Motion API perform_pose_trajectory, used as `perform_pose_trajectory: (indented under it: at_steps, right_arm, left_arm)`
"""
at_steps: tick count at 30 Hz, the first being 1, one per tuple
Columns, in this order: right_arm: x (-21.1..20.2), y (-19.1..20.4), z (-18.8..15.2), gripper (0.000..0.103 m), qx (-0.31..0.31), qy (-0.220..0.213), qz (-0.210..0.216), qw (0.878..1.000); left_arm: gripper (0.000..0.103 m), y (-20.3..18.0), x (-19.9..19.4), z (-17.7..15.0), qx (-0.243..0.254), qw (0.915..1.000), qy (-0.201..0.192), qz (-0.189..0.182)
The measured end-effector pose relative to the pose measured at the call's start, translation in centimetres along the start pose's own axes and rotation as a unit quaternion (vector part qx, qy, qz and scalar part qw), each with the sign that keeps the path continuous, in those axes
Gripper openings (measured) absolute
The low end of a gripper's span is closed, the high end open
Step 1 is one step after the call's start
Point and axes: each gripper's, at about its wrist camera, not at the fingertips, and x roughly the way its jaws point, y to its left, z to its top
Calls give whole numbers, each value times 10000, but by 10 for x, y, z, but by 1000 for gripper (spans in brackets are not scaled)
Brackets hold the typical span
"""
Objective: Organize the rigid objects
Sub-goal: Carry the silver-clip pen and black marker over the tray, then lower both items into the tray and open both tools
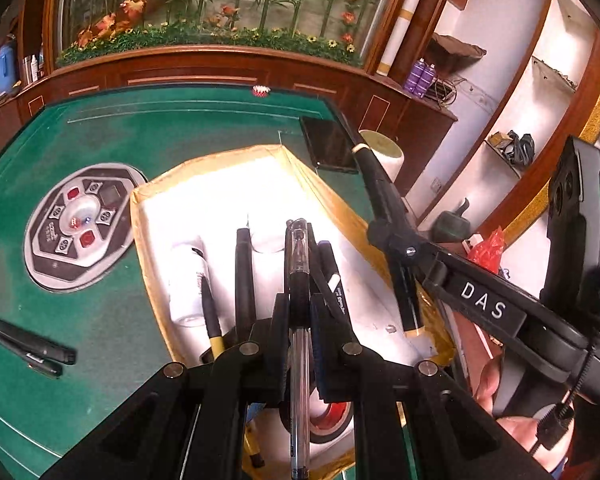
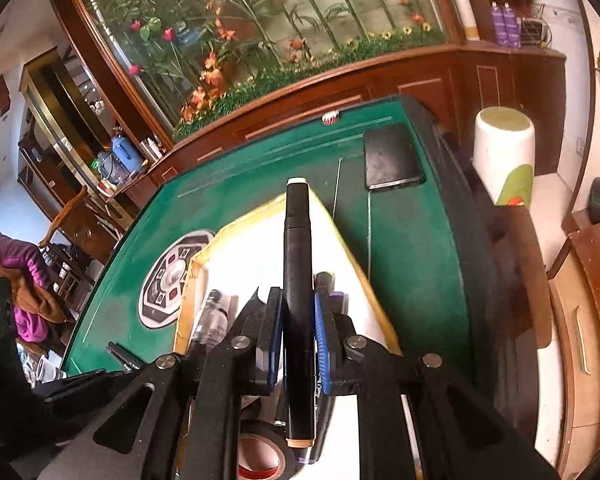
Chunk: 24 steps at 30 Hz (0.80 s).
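My left gripper (image 1: 299, 312) is shut on a clear-barrelled black pen (image 1: 298, 264), held upright over a white box with a gold rim (image 1: 204, 168). Inside that box lie black markers (image 1: 245, 276), a small white bottle (image 1: 186, 280) and a roll of black tape (image 1: 332, 416). My right gripper (image 2: 299, 320) is shut on a thick black marker with cream ends (image 2: 298, 248), also above the white box (image 2: 240, 256). The right gripper and its marker (image 1: 404, 280) show in the left wrist view at right, over the box's right edge. A small clear bottle (image 2: 216, 316) and the tape roll (image 2: 260, 456) lie below.
The box sits on a green felt game table (image 1: 100, 144) with a round control panel (image 1: 80, 224) in its middle. Two black pens (image 1: 28, 344) lie on the felt at left. A black phone (image 2: 392, 156) lies at the far corner, with a white cup (image 2: 504, 152) beyond the table edge.
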Motion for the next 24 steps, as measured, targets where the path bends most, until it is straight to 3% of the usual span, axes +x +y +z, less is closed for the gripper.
perform_pose_trajectory:
  at_steps: [8,13,21,24]
  right_arm:
    - [30,4,-14,14,-149,547,-303,9979]
    - [38,6,-23,14,-204,695,-486,9962]
    - [40,9,-25,15,-295,693,-651,9950]
    - [29,13,-23,16,-290,478,-685,9961]
  left_arm:
    - [9,10,28,-6,-221,9996,152,-118]
    - [9,11,41,-12,-166,9992,252,-263]
    - [10,14,37,-14,11,9992,28,-398]
    - [38,17,27,-13,41,9987,-212,-463]
